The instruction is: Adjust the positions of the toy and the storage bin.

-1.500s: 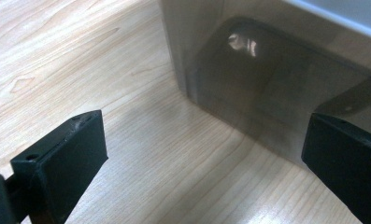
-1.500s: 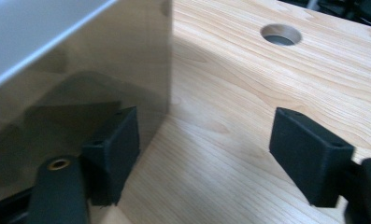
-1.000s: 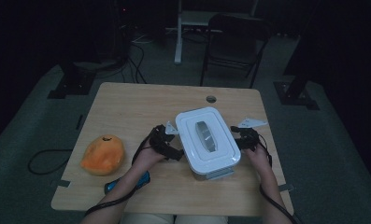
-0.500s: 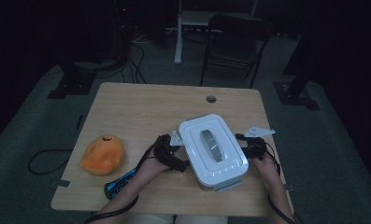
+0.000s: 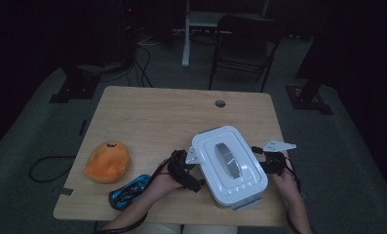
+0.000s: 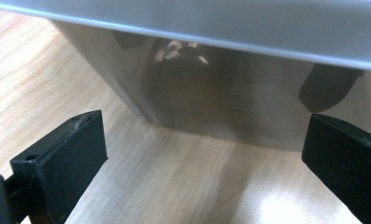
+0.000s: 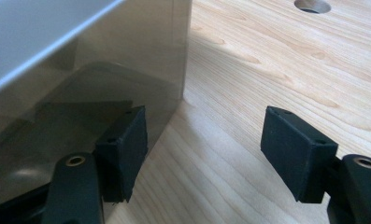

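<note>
Now both tools flank the white lidded box (image 5: 228,165) on the table (image 5: 157,117), left gripper (image 5: 193,178) spread wide, right gripper (image 5: 266,161) released too, its jaws just narrowing around nothing.

The wooden table (image 5: 152,117) bears a lidded box (image 5: 228,165), an orange lump (image 5: 107,161) and a blue object (image 5: 130,191).

Box (image 5: 228,165) on table (image 5: 157,117); fruit (image 5: 106,161) left; tongs flanking box.
</note>
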